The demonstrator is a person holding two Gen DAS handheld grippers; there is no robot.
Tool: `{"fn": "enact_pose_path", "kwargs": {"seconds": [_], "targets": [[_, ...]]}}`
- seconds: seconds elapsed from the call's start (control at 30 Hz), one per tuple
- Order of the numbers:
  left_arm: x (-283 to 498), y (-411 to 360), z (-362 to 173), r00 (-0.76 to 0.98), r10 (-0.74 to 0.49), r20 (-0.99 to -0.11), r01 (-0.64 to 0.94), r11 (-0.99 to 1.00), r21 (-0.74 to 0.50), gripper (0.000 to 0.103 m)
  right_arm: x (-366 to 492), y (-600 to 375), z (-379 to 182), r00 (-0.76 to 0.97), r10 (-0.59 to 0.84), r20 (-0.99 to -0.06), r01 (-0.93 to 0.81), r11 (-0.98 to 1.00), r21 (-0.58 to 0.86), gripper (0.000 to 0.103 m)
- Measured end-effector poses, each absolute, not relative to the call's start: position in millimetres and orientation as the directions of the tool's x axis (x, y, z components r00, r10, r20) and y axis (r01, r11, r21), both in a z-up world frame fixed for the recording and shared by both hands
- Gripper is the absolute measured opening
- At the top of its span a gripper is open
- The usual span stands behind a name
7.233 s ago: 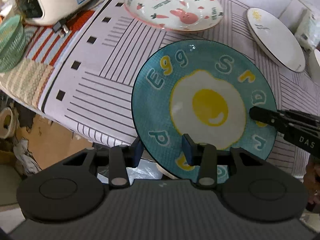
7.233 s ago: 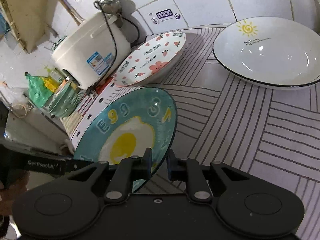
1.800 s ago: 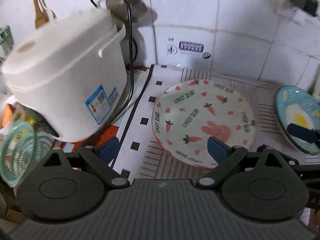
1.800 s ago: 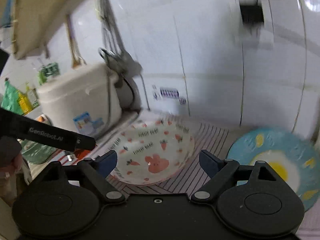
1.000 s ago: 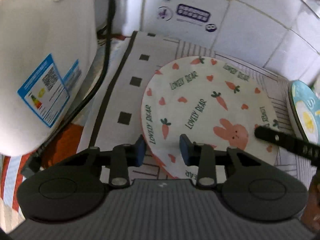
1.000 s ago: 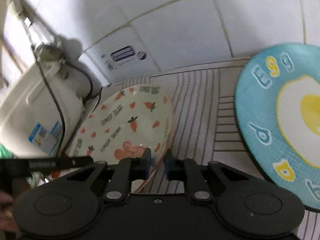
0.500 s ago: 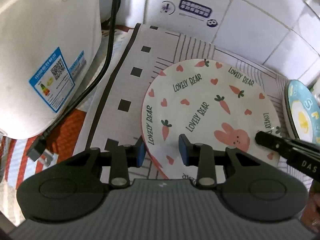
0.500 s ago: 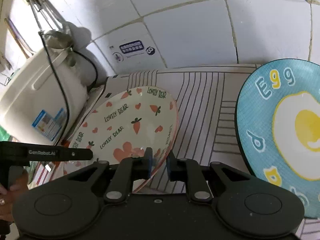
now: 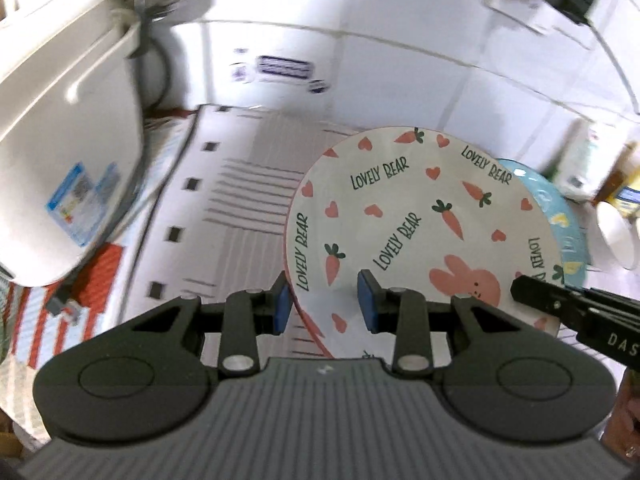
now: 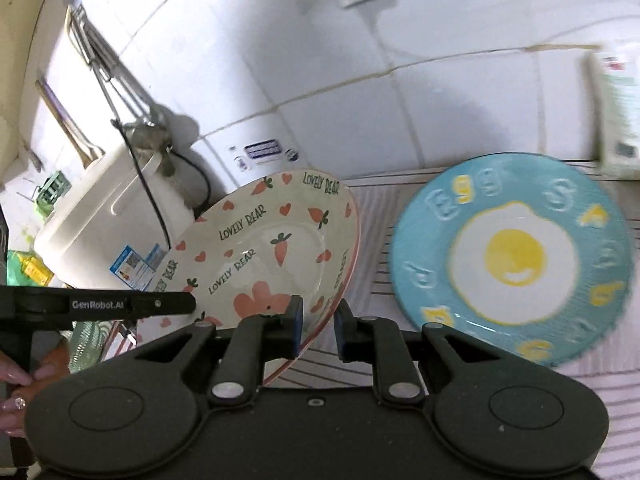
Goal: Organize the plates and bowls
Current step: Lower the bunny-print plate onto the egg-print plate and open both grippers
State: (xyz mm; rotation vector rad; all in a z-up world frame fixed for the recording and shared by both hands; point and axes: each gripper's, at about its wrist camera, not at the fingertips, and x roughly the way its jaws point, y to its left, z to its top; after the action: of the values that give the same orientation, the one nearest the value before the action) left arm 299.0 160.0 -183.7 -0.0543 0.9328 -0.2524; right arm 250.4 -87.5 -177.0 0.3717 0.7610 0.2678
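I hold the cream, pink-rimmed "Lovely Bear" carrot-and-rabbit dish (image 9: 420, 216) by both grippers — my left gripper (image 9: 325, 306) clamps its near-left rim, my right gripper (image 10: 318, 326) its near-right rim. It hangs tilted above the striped cloth (image 9: 244, 200). Right of it lies the round blue fried-egg plate (image 10: 516, 260); left stands the white rice cooker (image 10: 108, 220), close by.

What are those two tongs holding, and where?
Both grip the carrot-and-rabbit plate by its rim: left tongs on the near edge, right tongs on the opposite side.
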Motion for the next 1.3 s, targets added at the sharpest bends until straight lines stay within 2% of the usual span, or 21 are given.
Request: {"fn": "enact_pose_path", "kwargs": {"seconds": [0.3, 0.7, 0.83, 0.97, 1.3], "targets": [[291, 86, -175, 0.577, -0.305, -0.758, 0.297, 0.943, -0.153, 0.033, 211, -152, -166, 0.740, 0.294, -0.604, -0.003, 0.900, 0.435, 0.022], [321, 24, -206, 0.501, -0.324, -0.803, 0.320, 0.931, -0.176, 0.033, 226, -216, -182, 0.743, 0.219, -0.633, 0.081, 0.909, 0.409, 0.022], [330, 12, -214, 0.450, -0.289, -0.845, 0.310, 0.938, -0.155, 0.033, 228, -219, -185, 0.727, 0.197, -0.657, 0.089, 0.922, 0.376, 0.022], [330, 3, -215, 0.464, -0.246, -0.851, 0.291, 0.950, -0.116, 0.033, 235, -219, -196, 0.704, 0.182, -0.687, 0.132, 0.916, 0.378, 0.022], [344, -5, -220, 0.400, -0.239, -0.885, 0.291, 0.949, -0.124, 0.034, 251, -201, -185, 0.661, 0.041, -0.749, 0.178, 0.961, 0.209, 0.026]]}}
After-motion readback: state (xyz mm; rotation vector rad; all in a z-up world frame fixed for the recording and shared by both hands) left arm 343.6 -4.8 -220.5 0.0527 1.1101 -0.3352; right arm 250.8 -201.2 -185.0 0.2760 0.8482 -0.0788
